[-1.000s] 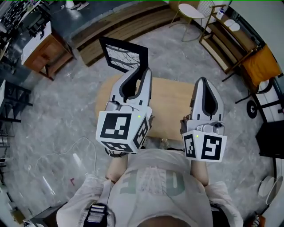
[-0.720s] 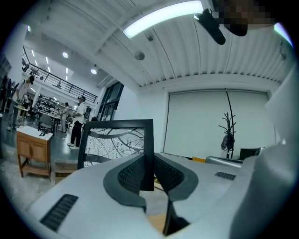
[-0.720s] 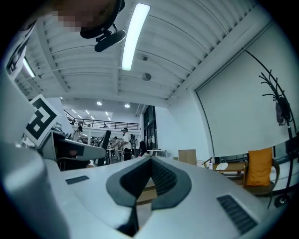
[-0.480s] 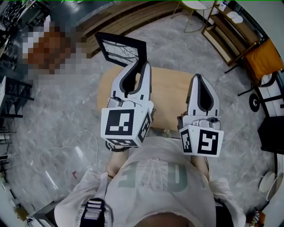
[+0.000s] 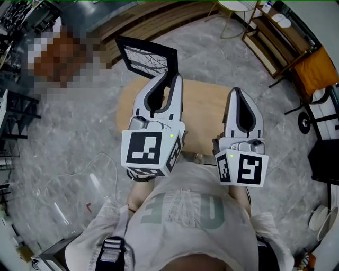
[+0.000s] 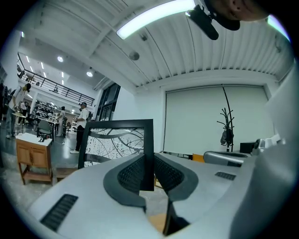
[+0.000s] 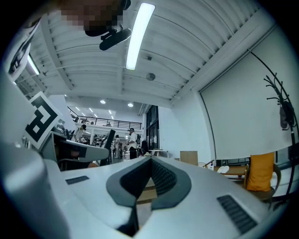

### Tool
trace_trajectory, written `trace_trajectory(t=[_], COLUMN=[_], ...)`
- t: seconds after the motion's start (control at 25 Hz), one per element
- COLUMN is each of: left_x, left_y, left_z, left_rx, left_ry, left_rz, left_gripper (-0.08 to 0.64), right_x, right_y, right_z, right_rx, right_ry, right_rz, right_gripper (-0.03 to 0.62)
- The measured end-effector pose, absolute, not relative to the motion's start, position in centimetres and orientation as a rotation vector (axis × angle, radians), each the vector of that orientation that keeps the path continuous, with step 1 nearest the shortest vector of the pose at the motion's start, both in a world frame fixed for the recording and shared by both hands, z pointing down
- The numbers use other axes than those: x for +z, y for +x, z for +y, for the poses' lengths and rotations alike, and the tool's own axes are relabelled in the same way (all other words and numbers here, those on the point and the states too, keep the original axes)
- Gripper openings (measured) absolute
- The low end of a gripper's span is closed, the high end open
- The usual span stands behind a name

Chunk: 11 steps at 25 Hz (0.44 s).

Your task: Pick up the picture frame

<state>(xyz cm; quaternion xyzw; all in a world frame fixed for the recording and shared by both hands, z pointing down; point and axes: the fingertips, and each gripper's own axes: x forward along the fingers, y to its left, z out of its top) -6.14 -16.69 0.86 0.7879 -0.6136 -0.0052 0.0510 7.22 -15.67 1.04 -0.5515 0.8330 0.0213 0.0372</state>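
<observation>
The picture frame (image 5: pixel 145 59) is black-edged with a pale branch print, and it is held upright in the air past the far left edge of the round wooden table (image 5: pixel 204 119). My left gripper (image 5: pixel 170 78) is shut on the frame's right-hand edge. In the left gripper view the frame (image 6: pixel 117 140) stands straight up, its black side bar pinched between the ribbed pads (image 6: pixel 133 172) of my left gripper (image 6: pixel 148 163). My right gripper (image 5: pixel 239 93) hovers over the table's right side, shut with nothing in it. The right gripper view shows its tips (image 7: pixel 150 164) meeting.
A wooden shelf unit (image 5: pixel 275 47) with plates and an orange cloth (image 5: pixel 316 71) stand at the upper right. A round white chair (image 5: pixel 233 8) is at the top. A cable (image 5: pixel 79 180) lies on the marble floor at left. People stand far off (image 6: pixel 83 123).
Both grippers keep their places and the frame stays held in the left one. Only the head view has tilted slightly.
</observation>
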Motion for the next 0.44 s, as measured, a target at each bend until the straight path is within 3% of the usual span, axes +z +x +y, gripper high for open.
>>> trace_trajectory(t=[0.44], left_x=[1.15], left_y=[-6.30], left_z=[-16.80], left_rx=[-0.002], left_ry=[2.391], left_rz=[-1.868], left_gripper=[0.071], right_x=[1.42], right_y=[6.68], right_z=[-15.77], right_rx=[0.071], right_ry=[-1.675], right_rz=[2.587], right_gripper=[0.005])
